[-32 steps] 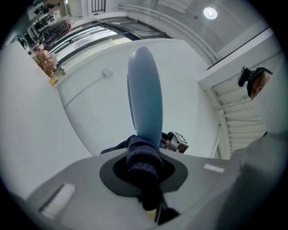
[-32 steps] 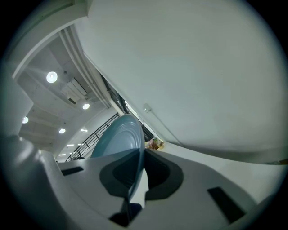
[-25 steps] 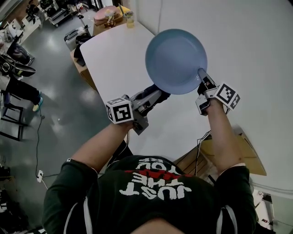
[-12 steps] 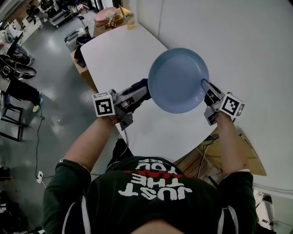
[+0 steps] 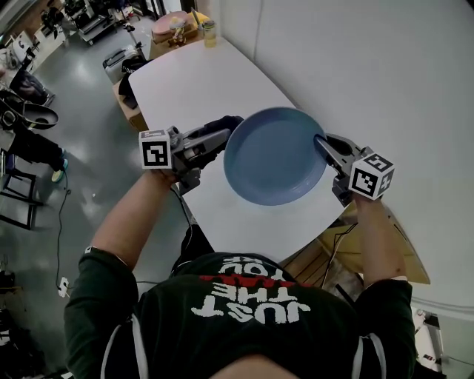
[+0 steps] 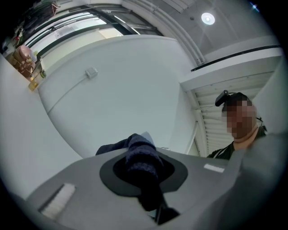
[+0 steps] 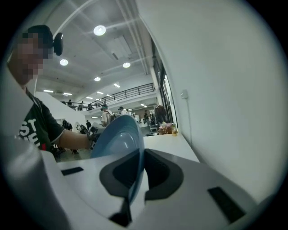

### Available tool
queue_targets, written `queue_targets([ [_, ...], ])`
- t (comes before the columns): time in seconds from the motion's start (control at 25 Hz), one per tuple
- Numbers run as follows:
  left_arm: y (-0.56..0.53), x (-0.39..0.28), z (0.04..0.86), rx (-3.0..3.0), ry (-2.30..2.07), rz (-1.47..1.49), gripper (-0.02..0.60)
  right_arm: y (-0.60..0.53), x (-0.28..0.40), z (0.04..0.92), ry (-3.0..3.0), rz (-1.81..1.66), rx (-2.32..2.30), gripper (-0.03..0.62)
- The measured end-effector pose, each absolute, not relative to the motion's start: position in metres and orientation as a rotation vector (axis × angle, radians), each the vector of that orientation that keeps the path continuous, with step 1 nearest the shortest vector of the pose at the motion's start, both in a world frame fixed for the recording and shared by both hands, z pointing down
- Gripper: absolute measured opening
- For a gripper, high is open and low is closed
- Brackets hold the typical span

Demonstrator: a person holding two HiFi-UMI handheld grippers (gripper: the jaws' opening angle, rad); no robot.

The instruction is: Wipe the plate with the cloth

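Observation:
A round blue plate hangs tilted over the white table. My right gripper is shut on its right rim. In the right gripper view the plate stands edge-on, its rim pinched between the jaws of my right gripper. My left gripper is just left of the plate, shut on a dark blue cloth. The cloth's end lies at the plate's left rim; I cannot tell whether it touches. In the left gripper view the bunched cloth fills my left gripper.
A jar and a pink-topped container stand at the table's far end. A white wall runs along the table's right side. A cardboard box sits below the near right corner. Chairs and gear line the grey floor at left.
The plate has come down and to the left in the head view, and the right gripper has rolled with it. The left gripper with the cloth drew left, out from under the plate.

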State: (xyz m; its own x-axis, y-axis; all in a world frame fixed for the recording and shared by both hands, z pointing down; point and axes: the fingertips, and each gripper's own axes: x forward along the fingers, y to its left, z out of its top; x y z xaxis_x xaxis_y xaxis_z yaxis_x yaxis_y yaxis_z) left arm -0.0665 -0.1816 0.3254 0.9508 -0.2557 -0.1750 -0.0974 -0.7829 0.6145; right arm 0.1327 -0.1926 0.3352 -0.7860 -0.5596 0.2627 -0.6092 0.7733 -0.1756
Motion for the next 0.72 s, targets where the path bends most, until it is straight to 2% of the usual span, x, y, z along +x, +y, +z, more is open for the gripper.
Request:
queue_targets([
  [0.48, -0.179, -0.034, 0.322, 2.584, -0.055, 0.037, 0.041, -0.171, 0.086, 0.348, -2.558, 0.033, 0.742, 0.017],
  [0.72, -0.169, 0.007, 0.320, 2.655, 0.104, 0.257, 0.041, -0.170, 0.058, 0.362, -2.395, -0.149, 0.693, 0.018],
])
